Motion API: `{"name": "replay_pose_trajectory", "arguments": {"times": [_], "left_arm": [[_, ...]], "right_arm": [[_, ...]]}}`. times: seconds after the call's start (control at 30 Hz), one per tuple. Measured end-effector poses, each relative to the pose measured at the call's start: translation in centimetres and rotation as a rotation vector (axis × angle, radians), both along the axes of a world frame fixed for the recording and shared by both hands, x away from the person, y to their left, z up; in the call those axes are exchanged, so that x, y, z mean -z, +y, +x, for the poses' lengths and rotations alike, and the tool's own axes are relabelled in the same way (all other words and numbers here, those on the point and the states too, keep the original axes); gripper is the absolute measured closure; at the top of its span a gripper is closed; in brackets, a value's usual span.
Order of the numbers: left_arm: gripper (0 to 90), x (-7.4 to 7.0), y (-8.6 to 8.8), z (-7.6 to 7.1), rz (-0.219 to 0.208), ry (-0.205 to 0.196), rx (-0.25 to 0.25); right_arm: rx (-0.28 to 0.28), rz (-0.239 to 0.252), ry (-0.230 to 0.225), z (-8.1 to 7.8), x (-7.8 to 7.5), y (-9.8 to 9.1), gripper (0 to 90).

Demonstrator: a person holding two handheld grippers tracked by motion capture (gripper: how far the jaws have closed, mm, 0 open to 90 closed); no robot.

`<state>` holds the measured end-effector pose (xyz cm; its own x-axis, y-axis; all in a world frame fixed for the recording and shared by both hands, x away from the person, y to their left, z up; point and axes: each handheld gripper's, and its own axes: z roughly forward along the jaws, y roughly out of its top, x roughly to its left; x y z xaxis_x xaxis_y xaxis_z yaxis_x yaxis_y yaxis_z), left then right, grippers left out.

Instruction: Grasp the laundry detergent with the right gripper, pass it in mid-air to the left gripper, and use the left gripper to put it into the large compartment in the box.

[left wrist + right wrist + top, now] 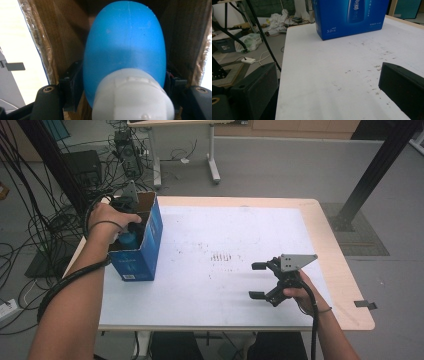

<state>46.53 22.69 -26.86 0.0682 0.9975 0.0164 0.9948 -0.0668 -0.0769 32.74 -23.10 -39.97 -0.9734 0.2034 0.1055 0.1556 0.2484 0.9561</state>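
Blue bottle [125, 47] stands upright inside the blue box [145, 247], white cap [132, 97] toward the left gripper [120, 85] reaching in from above, jaws flanking its shoulders though grip is unclear; right gripper [260, 281], well apart from the box, gapes empty.

The high view looks forward and down from above the person's side, taking in the whole table [320, 270]. The left gripper view sits deep inside the blue box [145, 245], pressed close behind the blue bottle [125, 42] between its jaws. The right gripper view skims low across the tabletop, facing that same box [352, 17] well ahead of its jaws.
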Motion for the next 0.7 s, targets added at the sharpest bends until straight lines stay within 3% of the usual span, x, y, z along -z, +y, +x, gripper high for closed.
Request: {"name": "replay_pose_trajectory", "arguments": {"times": [0.3, 0.7], "left_arm": [[32.5, -1.2, 0.0, -0.2, -0.009, -0.016, -0.004], [32.9, -4.2, -0.5, -0.4, -0.007, -0.051, -0.002]], "right_arm": [[0.002, 0.002, -0.002, 0.0, 0.0, 0.0, 2.4], [-0.003, 0.006, -0.004, 0.0, 0.0, 0.1, 2.4]]}}
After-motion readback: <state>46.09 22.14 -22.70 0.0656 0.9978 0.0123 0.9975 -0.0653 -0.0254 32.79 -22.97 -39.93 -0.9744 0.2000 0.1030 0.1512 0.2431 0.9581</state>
